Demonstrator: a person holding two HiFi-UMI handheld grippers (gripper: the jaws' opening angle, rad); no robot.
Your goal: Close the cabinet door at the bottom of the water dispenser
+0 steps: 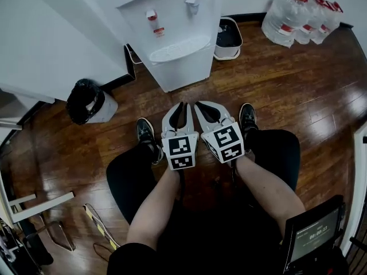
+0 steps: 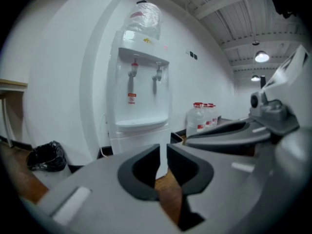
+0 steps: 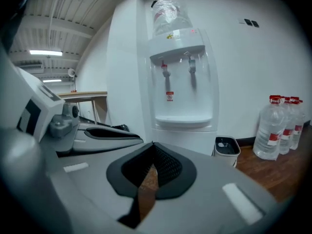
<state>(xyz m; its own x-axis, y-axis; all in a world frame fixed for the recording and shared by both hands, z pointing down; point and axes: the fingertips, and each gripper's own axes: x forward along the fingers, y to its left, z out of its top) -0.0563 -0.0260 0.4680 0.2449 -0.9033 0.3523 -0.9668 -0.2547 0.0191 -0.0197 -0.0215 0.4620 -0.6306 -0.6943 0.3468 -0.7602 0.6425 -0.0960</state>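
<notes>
Left gripper (image 2: 163, 155) keeps a slim gap with nothing in it; right gripper (image 3: 152, 150) is pressed together, empty (both hang between the knees). Ahead, the dispenser's (image 1: 172, 22) bottom door (image 1: 183, 73) looks already flush, though the angle is poor. It is likely a light, stiff hinged panel: push its free edge, no pinch. To the left is a black-bagged bin (image 1: 86, 102), to the right a dark-lined pail (image 1: 228, 39), and beyond them red-capped jugs (image 1: 298, 13).
</notes>
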